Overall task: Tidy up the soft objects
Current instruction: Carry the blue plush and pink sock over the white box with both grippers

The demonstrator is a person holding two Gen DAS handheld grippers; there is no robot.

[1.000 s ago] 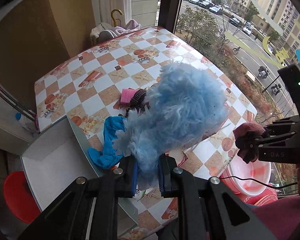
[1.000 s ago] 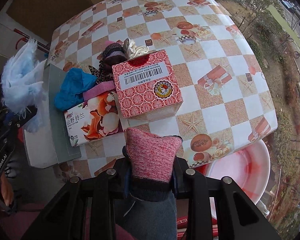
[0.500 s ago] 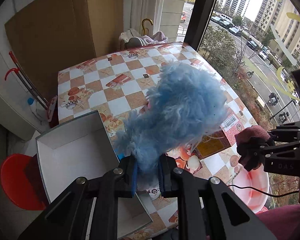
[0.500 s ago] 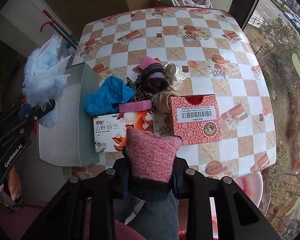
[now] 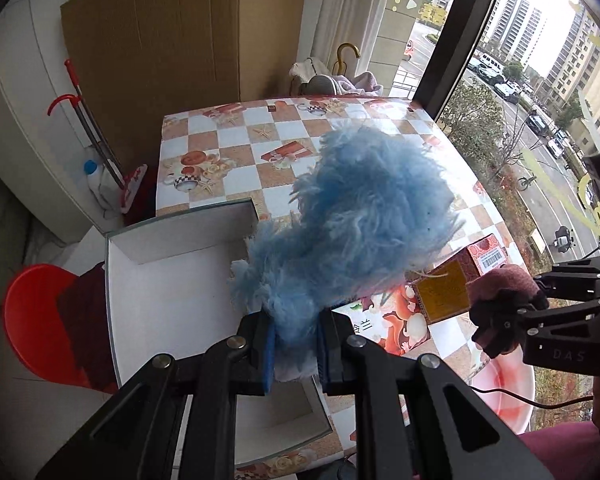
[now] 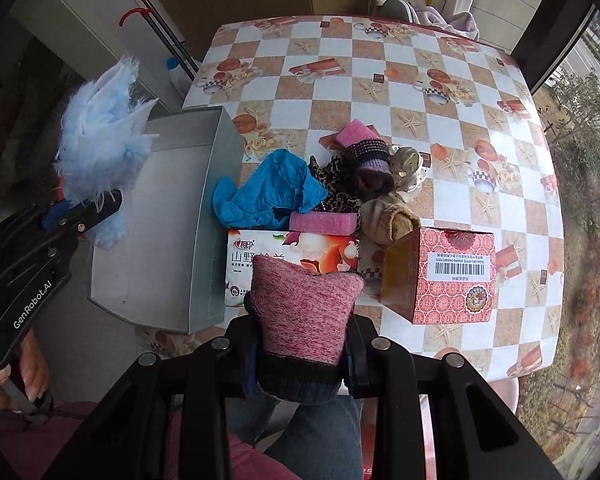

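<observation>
My left gripper (image 5: 296, 350) is shut on a fluffy blue soft item (image 5: 364, 216) and holds it above the right side of an open white box (image 5: 172, 304). The box shows grey in the right wrist view (image 6: 156, 240), with the left gripper (image 6: 84, 212) and the fluffy item (image 6: 100, 128) over its left side. My right gripper (image 6: 302, 360) is shut on a pink knitted sock (image 6: 304, 308), held above the table's near edge; it also shows in the left wrist view (image 5: 500, 304). A pile of soft things lies on the table: a blue cloth (image 6: 268, 192), a pink-and-purple sock (image 6: 364, 152), a tan sock (image 6: 388, 216).
Two tissue boxes sit near the front of the checkered table (image 6: 380, 80): a floral one (image 6: 292, 252) and a red one (image 6: 448, 272). A red stool (image 5: 32, 320) stands left of the white box. A pink basin (image 5: 504, 396) is below the table's right corner.
The left gripper has carried the fluffy blue item leftward, from over the table to over the white box. The right gripper has drawn back a little with the pink sock.
</observation>
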